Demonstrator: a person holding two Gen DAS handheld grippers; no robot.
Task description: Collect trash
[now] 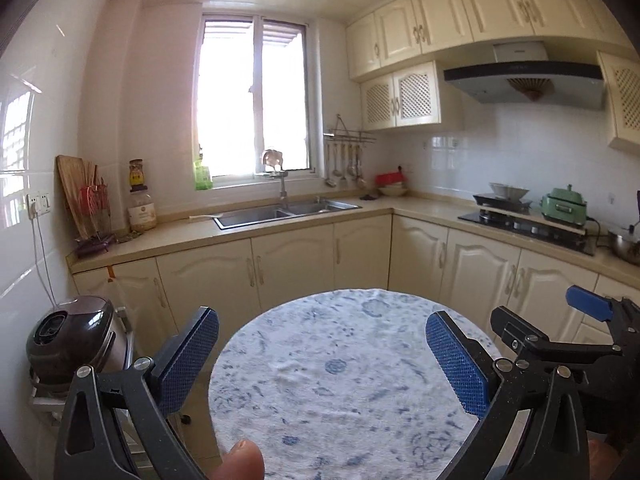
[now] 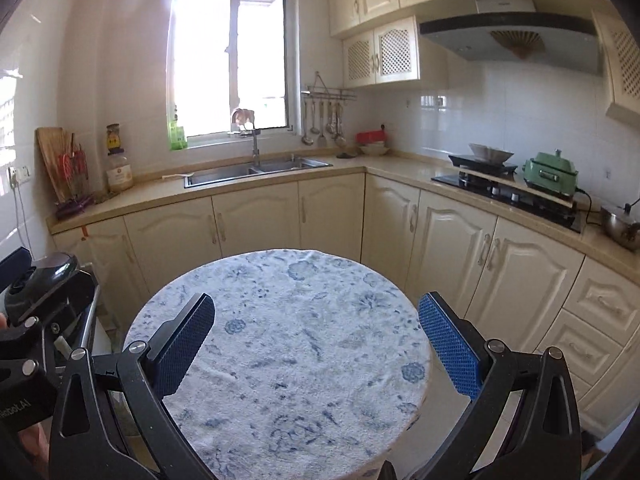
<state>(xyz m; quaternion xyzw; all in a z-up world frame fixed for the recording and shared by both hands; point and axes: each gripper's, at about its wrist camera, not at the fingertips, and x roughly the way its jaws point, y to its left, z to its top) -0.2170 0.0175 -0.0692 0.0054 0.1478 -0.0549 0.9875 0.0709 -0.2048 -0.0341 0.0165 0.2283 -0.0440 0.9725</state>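
A round table under a white cloth with blue flower print [image 1: 340, 364] [image 2: 288, 344] fills the foreground of both wrist views. No trash shows on the cloth. My left gripper [image 1: 322, 320] hovers open over the near half of the table, its blue pads wide apart and holding nothing. My right gripper [image 2: 316, 304] is open too, above the same table with nothing between its fingers. In the left wrist view the right gripper's black frame [image 1: 560, 336] sits at the right edge. A fingertip [image 1: 240, 462] shows at the bottom.
Cream cabinets and a beige counter [image 2: 224, 184] wrap the back and right walls, with a steel double sink [image 2: 256, 170], a hob [image 2: 504, 192], a green cooker [image 2: 550, 170] and a steel pot [image 2: 620, 224]. A dark rice cooker [image 1: 72, 338] stands on a rack left of the table.
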